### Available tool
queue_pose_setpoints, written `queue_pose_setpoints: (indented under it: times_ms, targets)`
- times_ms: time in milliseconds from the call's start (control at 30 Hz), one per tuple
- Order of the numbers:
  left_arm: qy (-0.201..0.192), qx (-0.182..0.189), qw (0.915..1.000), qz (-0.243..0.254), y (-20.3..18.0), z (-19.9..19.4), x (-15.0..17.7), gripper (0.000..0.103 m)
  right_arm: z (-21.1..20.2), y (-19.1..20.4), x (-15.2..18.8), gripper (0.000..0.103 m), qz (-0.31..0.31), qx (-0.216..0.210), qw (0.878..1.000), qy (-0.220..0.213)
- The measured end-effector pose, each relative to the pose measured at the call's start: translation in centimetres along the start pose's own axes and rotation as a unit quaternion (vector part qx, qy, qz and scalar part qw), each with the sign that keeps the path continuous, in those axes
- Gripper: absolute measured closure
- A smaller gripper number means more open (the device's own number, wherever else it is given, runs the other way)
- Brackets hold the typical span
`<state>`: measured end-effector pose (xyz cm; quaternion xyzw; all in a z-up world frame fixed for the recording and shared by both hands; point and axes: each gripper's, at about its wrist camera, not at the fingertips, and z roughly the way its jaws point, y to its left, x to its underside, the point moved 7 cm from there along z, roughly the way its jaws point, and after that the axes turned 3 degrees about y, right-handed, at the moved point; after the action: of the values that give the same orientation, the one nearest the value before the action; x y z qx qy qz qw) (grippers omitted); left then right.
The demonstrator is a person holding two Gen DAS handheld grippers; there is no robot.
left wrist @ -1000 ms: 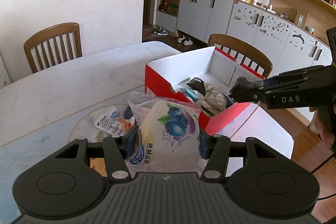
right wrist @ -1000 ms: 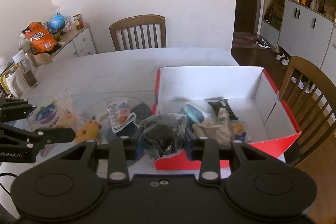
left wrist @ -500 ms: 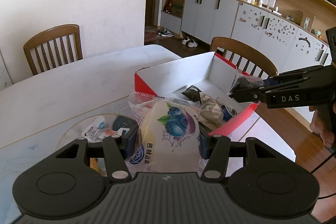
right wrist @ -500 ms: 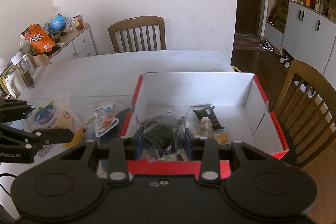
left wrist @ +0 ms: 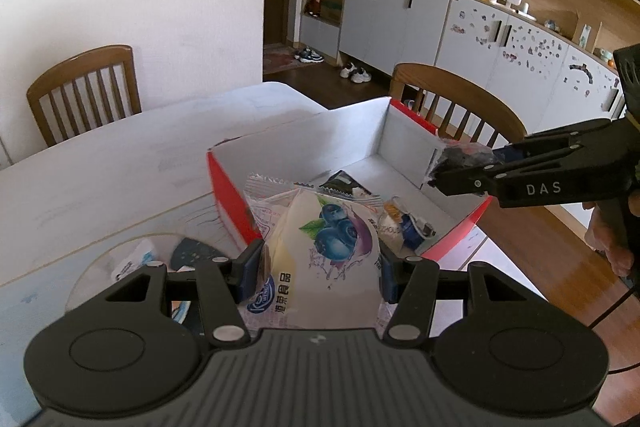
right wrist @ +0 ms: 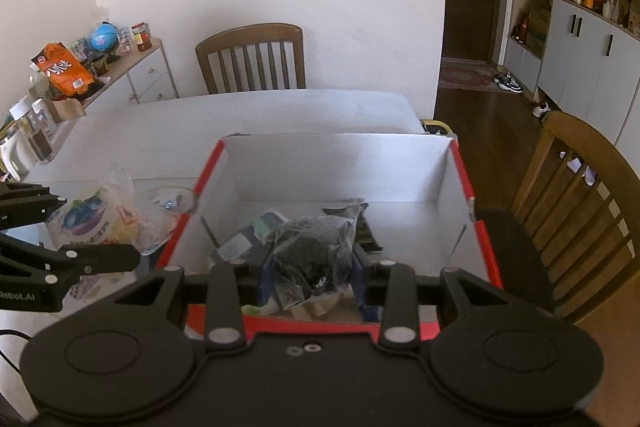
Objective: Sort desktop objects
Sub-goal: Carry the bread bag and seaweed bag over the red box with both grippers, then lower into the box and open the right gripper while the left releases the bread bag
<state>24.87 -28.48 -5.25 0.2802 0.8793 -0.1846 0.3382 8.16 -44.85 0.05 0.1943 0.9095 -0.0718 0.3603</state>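
A white snack pouch printed with blueberries (left wrist: 324, 251) is clamped in my left gripper (left wrist: 320, 263), just short of the left wall of the red-and-white cardboard box (left wrist: 228, 195). My right gripper (right wrist: 312, 267) is shut on a clear pouch of dark contents (right wrist: 312, 251) and hangs over the box's near rim (right wrist: 312, 323). In the left wrist view the right gripper (left wrist: 444, 171) reaches in from the right above the box with the dark pouch (left wrist: 460, 157). The right wrist view shows the blueberry pouch (right wrist: 92, 219) at the left, between the left gripper's fingers (right wrist: 100, 259).
Several snack packets (left wrist: 400, 227) lie inside the box. A round glass plate (left wrist: 132, 263) with small packets sits left of it on the white table (left wrist: 120, 155). Wooden chairs (right wrist: 252, 59) stand at the far side and at the right (right wrist: 580, 195). A sideboard (right wrist: 132, 75) holds jars and a bag.
Both grippers have carried their pouches toward the box. The right one now hangs over the box's interior; the left one has come up close to the box's left wall. Grips unchanged.
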Motion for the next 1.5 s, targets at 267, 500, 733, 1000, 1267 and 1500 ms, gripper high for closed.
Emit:
queue_pose_setpoints:
  times_ms: [267,500,733,1000,1267,1500]
  targets:
    - [0.011,0.002,0.9998,0.016,-2.1,2.8,-1.7,0.048,0.9,-2.8,-0.6,0.067,0.01,-0.011,1.0,0.008]
    - [0.017,0.0,0.9995,0.028,-2.8,5.2,-3.5,0.048,2.1,-4.7,-1.4,0.067,0.002,-0.009,1.0,0.014]
    - [0.036,-0.006,0.9989,0.029,-2.3,8.1,-4.5,0.048,4.3,-6.1,-1.7,0.067,-0.002,-0.003,1.0,0.031]
    - [0.069,-0.008,0.9972,0.027,-1.3,11.4,-5.5,0.048,6.4,-6.6,-2.4,0.067,-0.009,-0.003,0.999,0.045]
    - [0.096,-0.015,0.9947,0.035,-0.7,14.5,-6.3,0.048,9.3,-6.7,-3.2,0.067,-0.038,0.018,0.997,0.064]
    - [0.124,-0.018,0.9909,0.048,-0.8,16.7,-6.0,0.048,12.2,-6.5,-2.8,0.067,-0.074,0.043,0.992,0.092]
